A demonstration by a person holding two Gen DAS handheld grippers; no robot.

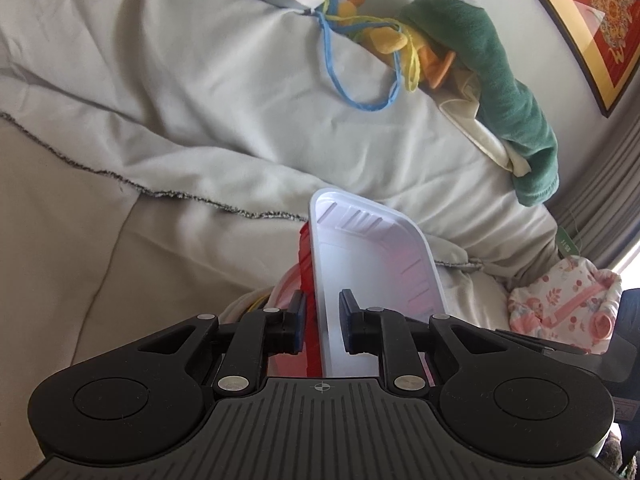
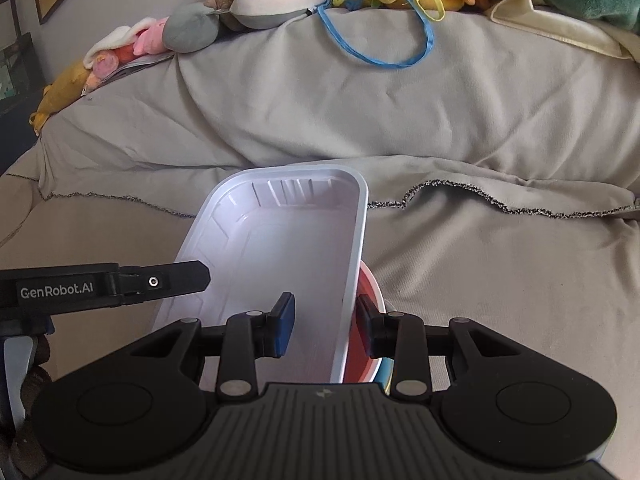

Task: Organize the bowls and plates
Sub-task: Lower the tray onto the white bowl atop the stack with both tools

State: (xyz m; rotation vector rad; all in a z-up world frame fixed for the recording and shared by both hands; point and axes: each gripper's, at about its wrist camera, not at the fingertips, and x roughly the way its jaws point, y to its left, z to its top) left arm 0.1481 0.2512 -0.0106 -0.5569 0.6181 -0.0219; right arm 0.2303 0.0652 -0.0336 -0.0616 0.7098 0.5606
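A white tray (image 2: 280, 264) sits on the sofa (image 2: 500, 280), stacked over a red dish (image 2: 366, 344) whose rim peeks out along the tray's right side in the right wrist view and along its left side (image 1: 305, 276) in the left wrist view. The right gripper (image 2: 325, 328) straddles the tray's right wall: one finger pad (image 2: 285, 326) is inside the tray, the other is outside against the red dish, and a clear gap remains between the inner pad and the wall, so the jaws stand apart without clamping. The left gripper (image 1: 322, 322) straddles the tray (image 1: 372, 264) at its opposite long wall, one pad (image 1: 297, 322) outside by the red rim and the other inside, also spread with a gap on the inner side. From the right wrist view the left gripper's finger (image 2: 176, 280) reaches in over the tray's left rim. Behind the tray, a grey blanket (image 2: 400, 112) drapes the sofa back, its dark stitched hem running just past the tray's far end. Plush toys (image 2: 256, 0) line the sofa top, with a blue cord (image 2: 424, 46) hanging onto the blanket.
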